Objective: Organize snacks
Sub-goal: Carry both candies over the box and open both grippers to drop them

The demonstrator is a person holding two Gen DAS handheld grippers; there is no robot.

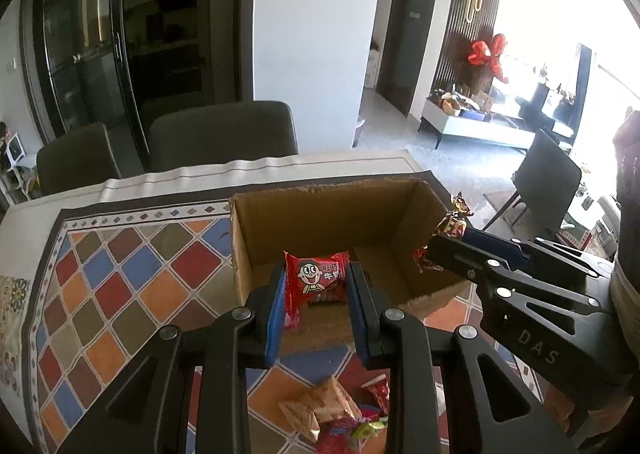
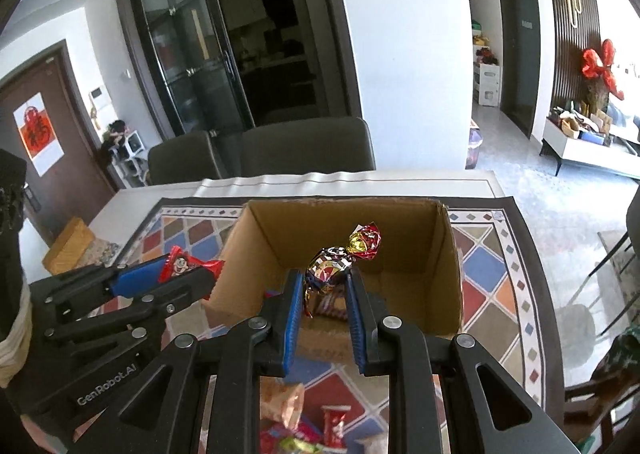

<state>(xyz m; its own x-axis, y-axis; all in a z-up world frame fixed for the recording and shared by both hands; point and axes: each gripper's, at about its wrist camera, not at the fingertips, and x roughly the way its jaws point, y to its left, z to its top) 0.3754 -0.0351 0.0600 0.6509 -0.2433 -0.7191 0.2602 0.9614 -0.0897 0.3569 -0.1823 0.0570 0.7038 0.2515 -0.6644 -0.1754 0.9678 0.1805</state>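
Note:
My left gripper (image 1: 316, 286) is shut on a red candy packet with a cartoon face (image 1: 316, 280), held above the near edge of an open cardboard box (image 1: 332, 213). It also shows in the right wrist view (image 2: 188, 266). My right gripper (image 2: 322, 286) is shut on a foil-wrapped twist candy (image 2: 340, 258), red, gold and silver, above the same box (image 2: 344, 217). In the left wrist view that candy (image 1: 450, 225) sits at the box's right wall. A snack packet lies on the box floor (image 2: 332, 304).
The box stands on a colourful diamond-pattern mat (image 1: 120, 274) on a table. A pile of loose snacks (image 1: 340, 414) lies on the mat below my grippers, and also shows in the right wrist view (image 2: 304, 422). Two grey chairs (image 1: 224, 133) stand at the far side. A small brown box (image 2: 70, 246) sits at left.

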